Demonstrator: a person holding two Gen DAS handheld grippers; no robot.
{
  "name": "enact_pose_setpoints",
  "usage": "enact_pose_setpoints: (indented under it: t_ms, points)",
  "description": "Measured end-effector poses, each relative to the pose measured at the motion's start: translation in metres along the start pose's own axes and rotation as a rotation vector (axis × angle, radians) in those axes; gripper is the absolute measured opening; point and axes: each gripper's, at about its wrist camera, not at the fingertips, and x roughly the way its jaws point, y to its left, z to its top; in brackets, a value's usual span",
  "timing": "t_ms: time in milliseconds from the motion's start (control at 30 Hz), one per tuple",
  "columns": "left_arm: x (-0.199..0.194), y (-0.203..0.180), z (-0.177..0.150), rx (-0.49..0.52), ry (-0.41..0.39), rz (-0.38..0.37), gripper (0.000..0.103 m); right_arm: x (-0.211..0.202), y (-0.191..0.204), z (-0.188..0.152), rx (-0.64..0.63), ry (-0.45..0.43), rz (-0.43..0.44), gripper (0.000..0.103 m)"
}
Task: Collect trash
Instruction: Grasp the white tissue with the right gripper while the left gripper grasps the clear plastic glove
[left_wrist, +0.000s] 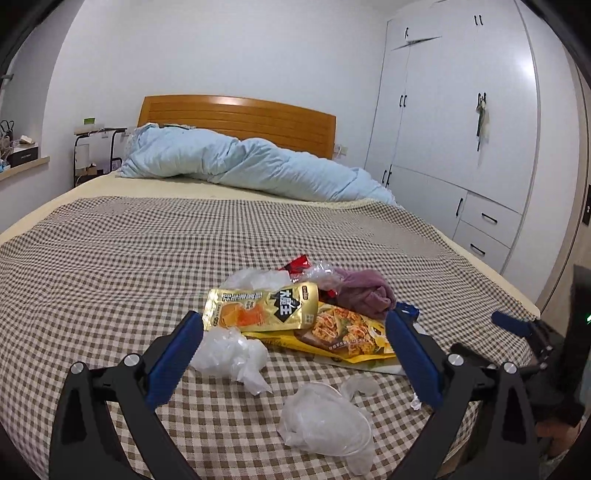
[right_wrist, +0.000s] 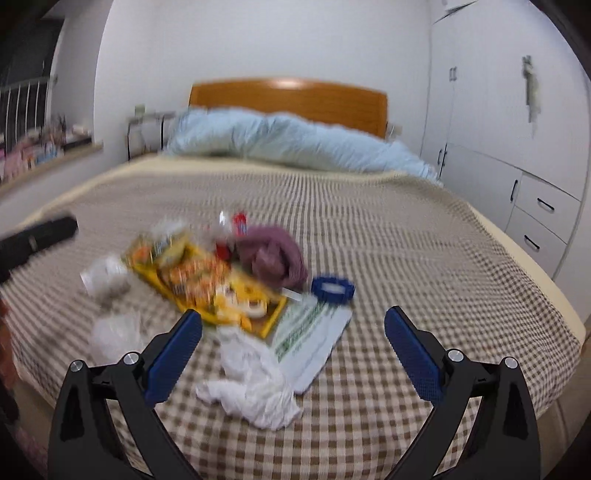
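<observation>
A small heap of trash lies near the foot of the checked bedspread (left_wrist: 110, 258), and both grippers hang above it with jaws spread wide, nothing between them. In the left wrist view I count two snack packets, three crumpled wads of clear plastic film, a scrap of red wrapper (left_wrist: 297, 264) and one mauve cloth (left_wrist: 364, 291). The gold snack packet (left_wrist: 264, 306) is glossy, printed with black lettering and an orange picture; its long axis runs left to right across the view, and it lies partly on top of the yellow snack bag (left_wrist: 347, 332), which shows a photo of fried food and stretches toward the right. One plastic wad (left_wrist: 231, 350) sits just beside the left gripper (left_wrist: 295, 321) on its left finger's side, a second plastic wad (left_wrist: 325, 421) lies nearest the camera, and a third plastic wad (left_wrist: 255, 277) rests behind the gold packet. The right wrist view is blurred, yet it adds three more pieces — a white crumpled paper (right_wrist: 255, 384) close below the right gripper (right_wrist: 293, 321), a flat white bag with green print (right_wrist: 310, 332) whose long axis slants from near left to far right, and a blue ring-shaped thing (right_wrist: 332, 288) just beside the cloth. A pale blue quilt (left_wrist: 240, 162) lies bunched at the headboard (left_wrist: 236, 118), well apart from the trash.
</observation>
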Motion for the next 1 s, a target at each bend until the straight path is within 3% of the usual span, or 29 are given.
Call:
enact_pose_setpoints:
  t_ms: [167,300,333,367,400,500,533,567,900,1000]
  points:
    - [0.004,0.001,-0.004,0.005,0.022,0.011,0.096,0.024,0.001,-0.014,0.046,0.165,0.041,0.095]
    - [0.005,0.004,-0.008,0.003,0.033,0.024,0.096,0.030,0.004,-0.019,0.078,0.221,0.110,0.095]
    - [0.005,0.004,-0.009,0.002,0.036,0.024,0.096,0.030,0.006,-0.019,0.072,0.227,0.117,0.090]
    - [0.005,0.005,-0.009,0.001,0.039,0.022,0.096,0.031,0.010,-0.021,0.055,0.237,0.124,0.075]
    - [0.006,0.005,-0.010,0.002,0.042,0.021,0.096,0.033,0.014,-0.022,0.042,0.253,0.127,0.052]
    - [0.007,0.004,-0.015,0.011,0.061,0.020,0.096,0.039,0.018,-0.029,0.021,0.299,0.119,0.043]
    - [0.007,0.003,-0.017,0.017,0.066,0.020,0.096,0.037,0.017,-0.028,0.018,0.297,0.116,0.024]
    - [0.008,0.003,-0.018,0.023,0.071,0.021,0.096,0.034,0.014,-0.027,0.029,0.292,0.134,0.016]
    - [0.019,-0.014,-0.040,0.094,0.155,0.015,0.096,-0.011,-0.026,-0.012,0.165,0.091,0.110,0.016]
    - [0.029,-0.026,-0.049,0.095,0.208,-0.023,0.096,-0.010,-0.030,-0.013,0.184,0.092,0.110,0.016]
